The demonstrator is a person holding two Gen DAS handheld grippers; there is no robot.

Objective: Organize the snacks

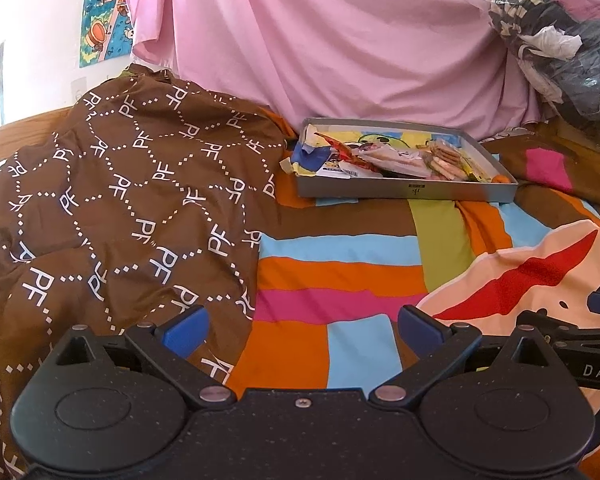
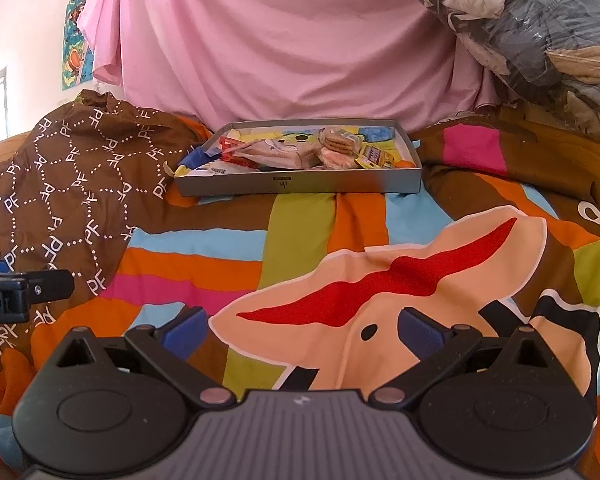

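So I had both tools out over the bed, low above the striped bedspread point(image 1: 340, 272). My left gripper point(image 1: 304, 334) was spread wide with nothing between the blue pads point(image 1: 184, 334), and my right gripper point(image 2: 302, 334) was the same deal, fingers apart and holding nothing. In the left wrist view the right tool's black body poked in at the right edge, and in the right wrist view the left tool showed up at the left edge, so the 2 were side by side and apart.

The snacks were all sitting in a shallow grey box point(image 2: 300, 186) further up the bed, well away from both grippers, right in front of the pink sheet point(image 2: 280, 48) hanging behind it. Inside I could make out a pack of round biscuits point(image 2: 334, 142), a yellow packet point(image 2: 374, 158) beside it toward the right end, a pale wrapper point(image 2: 276, 154) across the middle, and a blue wrapper point(image 2: 202, 156) hanging over the left rim (the rest was too jumbled to tell apart). Something small and orange point(image 2: 404, 164) sat in the near right corner.

A brown blanket point(image 1: 120, 200) printed with white "PF" letters was bunched up left of the box, and a bag of clothes point(image 2: 540, 32) was piled off to the upper right.
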